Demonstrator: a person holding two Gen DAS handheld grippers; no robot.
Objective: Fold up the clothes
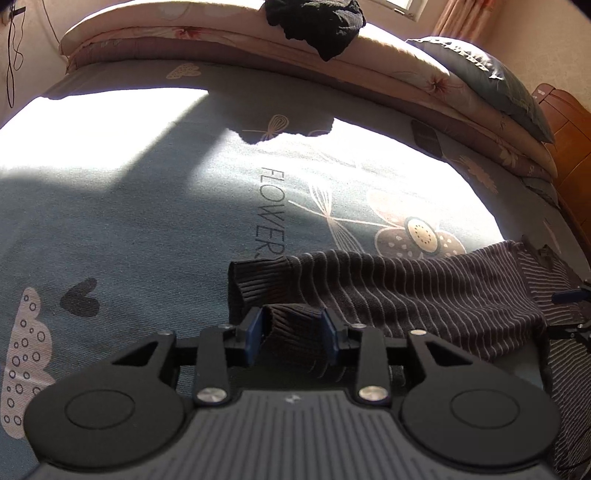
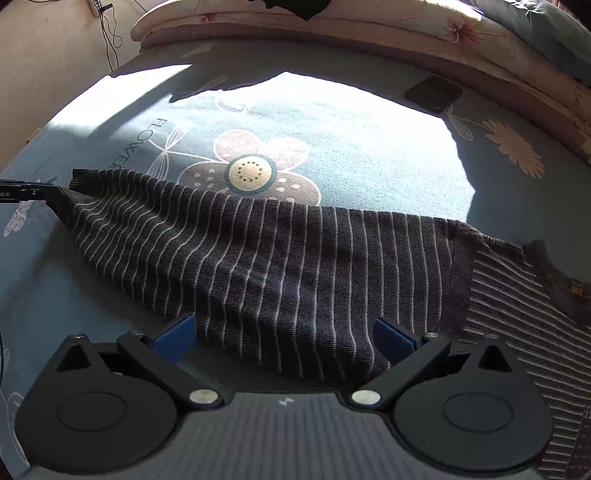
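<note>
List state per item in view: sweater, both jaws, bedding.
striped sweater: spread on the bed sheet, one sleeve folded across, not yet folded up
sleeve cuff: bunched between the left gripper jaws
right gripper: jaws open over the sweater's near edge
quilt: folded at the bed's far edge

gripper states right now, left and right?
Left gripper: part open, sweater cuff between the jaws; whether they still grip it cannot be told.
Right gripper: open wide, holding nothing, over the sweater.
</note>
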